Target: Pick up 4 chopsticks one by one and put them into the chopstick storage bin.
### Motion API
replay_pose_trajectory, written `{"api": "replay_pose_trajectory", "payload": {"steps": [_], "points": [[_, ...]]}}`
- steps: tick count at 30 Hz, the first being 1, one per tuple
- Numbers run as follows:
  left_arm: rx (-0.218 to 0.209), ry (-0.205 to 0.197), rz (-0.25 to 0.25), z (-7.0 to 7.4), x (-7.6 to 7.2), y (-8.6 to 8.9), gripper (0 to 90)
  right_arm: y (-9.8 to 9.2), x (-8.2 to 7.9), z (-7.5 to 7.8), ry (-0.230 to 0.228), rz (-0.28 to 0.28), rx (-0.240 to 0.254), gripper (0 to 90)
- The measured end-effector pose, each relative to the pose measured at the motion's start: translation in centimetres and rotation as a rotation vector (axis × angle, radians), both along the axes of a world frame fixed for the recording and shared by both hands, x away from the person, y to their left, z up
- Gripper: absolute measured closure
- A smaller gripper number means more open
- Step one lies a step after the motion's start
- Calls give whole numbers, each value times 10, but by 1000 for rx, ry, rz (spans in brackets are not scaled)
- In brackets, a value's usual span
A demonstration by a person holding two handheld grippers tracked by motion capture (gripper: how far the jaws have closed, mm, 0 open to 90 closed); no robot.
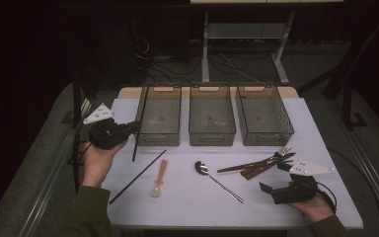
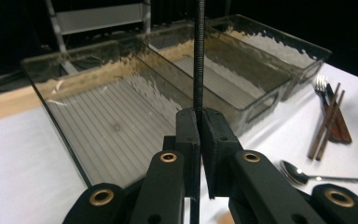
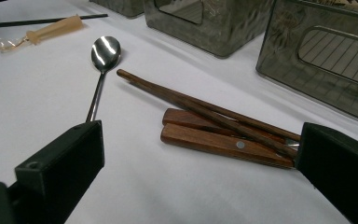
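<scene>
While the left gripper is clamping a black chopstick, its upper end is running off frame; the right gripper is resting with jaws apart.

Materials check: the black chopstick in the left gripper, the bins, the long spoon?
Black chopstick: matte black, finely ribbed shaft; likely plastic or fibreglass, can't tell which. Left gripper is shut on it.
Bins: smoky translucent plastic by the look, rippled walls, ribbed floors.
Long spoon: polished metal, mirror-bright bowl, probably stainless steel.
</scene>
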State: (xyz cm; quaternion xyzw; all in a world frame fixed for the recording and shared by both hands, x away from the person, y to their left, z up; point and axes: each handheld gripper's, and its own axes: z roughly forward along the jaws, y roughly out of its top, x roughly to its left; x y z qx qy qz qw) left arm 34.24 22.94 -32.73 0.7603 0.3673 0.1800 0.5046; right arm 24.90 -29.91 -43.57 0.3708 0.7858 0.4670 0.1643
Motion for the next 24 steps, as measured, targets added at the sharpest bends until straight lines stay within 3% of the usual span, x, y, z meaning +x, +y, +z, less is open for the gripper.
{"api": "replay_pose_trajectory", "payload": {"steps": [7, 15, 19, 24], "points": [[-28, -24, 13, 18, 19, -2, 859, 0, 1, 0, -4, -3, -2, 5], [-19, -48, 18, 39, 43, -6, 859, 0, 1, 0, 2, -2, -1, 5], [-25, -48, 21, 41, 58, -9, 859, 0, 1, 0, 2, -2, -1, 5], [16, -39, 48, 37, 75, -16, 858, 0, 1, 0, 1, -5, 3, 5]]}}
